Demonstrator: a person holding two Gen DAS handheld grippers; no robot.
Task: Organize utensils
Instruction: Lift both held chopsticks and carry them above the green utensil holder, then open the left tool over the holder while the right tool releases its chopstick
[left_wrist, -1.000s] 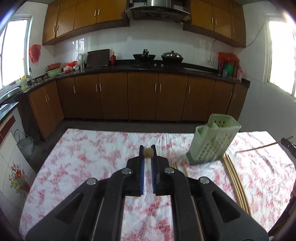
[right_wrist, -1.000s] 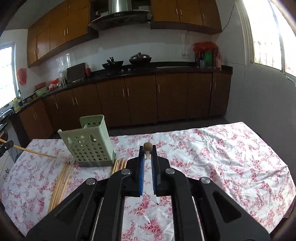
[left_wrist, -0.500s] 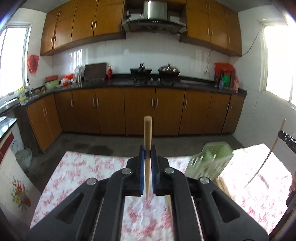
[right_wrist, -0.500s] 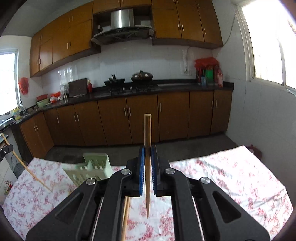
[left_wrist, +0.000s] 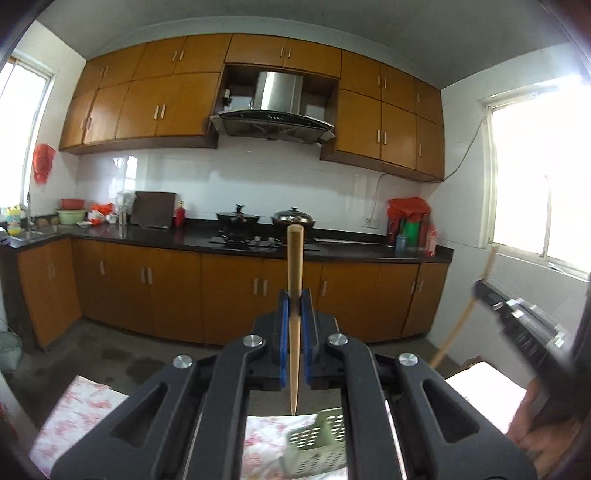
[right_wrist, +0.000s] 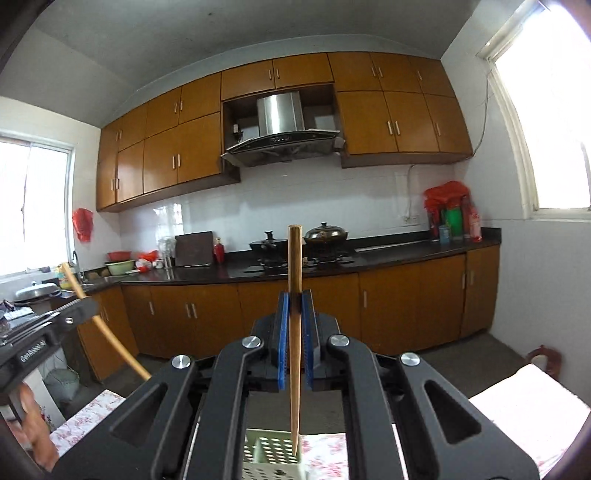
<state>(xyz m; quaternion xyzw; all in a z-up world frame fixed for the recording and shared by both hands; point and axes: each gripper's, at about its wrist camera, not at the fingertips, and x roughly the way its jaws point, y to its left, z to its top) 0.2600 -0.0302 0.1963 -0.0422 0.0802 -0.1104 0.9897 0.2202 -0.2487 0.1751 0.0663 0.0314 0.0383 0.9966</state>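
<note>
Overhead, brown wall cabinets (left_wrist: 147, 107) and a steel range hood (right_wrist: 282, 129) frame a kitchen where 2 hand-held grippers work above a table covered by a floral cloth (left_wrist: 77, 410). Below them, at 6 o'clock in both wrist views, stands the pale green perforated utensil holder (right_wrist: 271, 456), the likely destination for the cutlery being sorted. The left gripper (left_wrist: 295, 306) has its blue pads pressed against a wooden chopstick (left_wrist: 294, 317), held upright with the thick end at 12 o'clock and the tapered tip aimed down toward the holder. The right gripper (right_wrist: 295, 306) is likewise clamped on a second chopstick (right_wrist: 294, 332), also vertical, its tip overlapping the holder's rim in the picture; whether it is already inside cannot be told. The upright, point-down grip appears chosen so each stick can drop straight into a slot. Each gripper also shows, blurred, at the edge of the other's view, near 3 and 9 o'clock. Loading seems under way, not finished.
</note>
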